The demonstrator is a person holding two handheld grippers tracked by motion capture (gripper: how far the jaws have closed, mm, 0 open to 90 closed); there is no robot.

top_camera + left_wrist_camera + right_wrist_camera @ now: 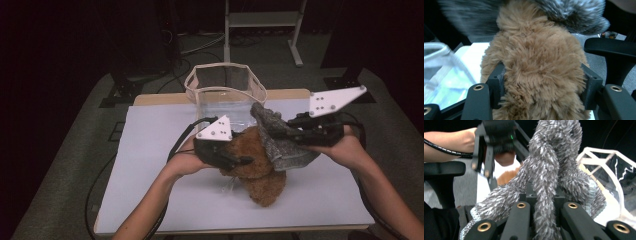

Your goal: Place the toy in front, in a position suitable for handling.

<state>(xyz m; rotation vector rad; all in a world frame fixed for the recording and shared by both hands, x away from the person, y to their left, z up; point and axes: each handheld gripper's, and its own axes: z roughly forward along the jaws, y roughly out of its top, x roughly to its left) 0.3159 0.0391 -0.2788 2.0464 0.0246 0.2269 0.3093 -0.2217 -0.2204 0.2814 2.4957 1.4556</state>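
Note:
A brown fluffy plush piece (260,167) lies on the white table (150,170). My left gripper (241,162) comes at it from the left, and its jaws press into the brown fluff (536,60) on both sides. A grey fuzzy cloth (284,145) hangs over the plush's right side. My right gripper (281,131) is shut on it and holds it raised above the table. In the right gripper view the grey cloth (546,167) runs up twisted from between the jaws of the right gripper (541,203), with the left gripper (494,147) beyond it.
A clear bag with a beige rim (225,85) stands open at the table's far edge, just behind both hands; it appears in the gripper views too (604,157). A black armrest (609,47) is nearby. A white frame (262,20) stands on the floor behind.

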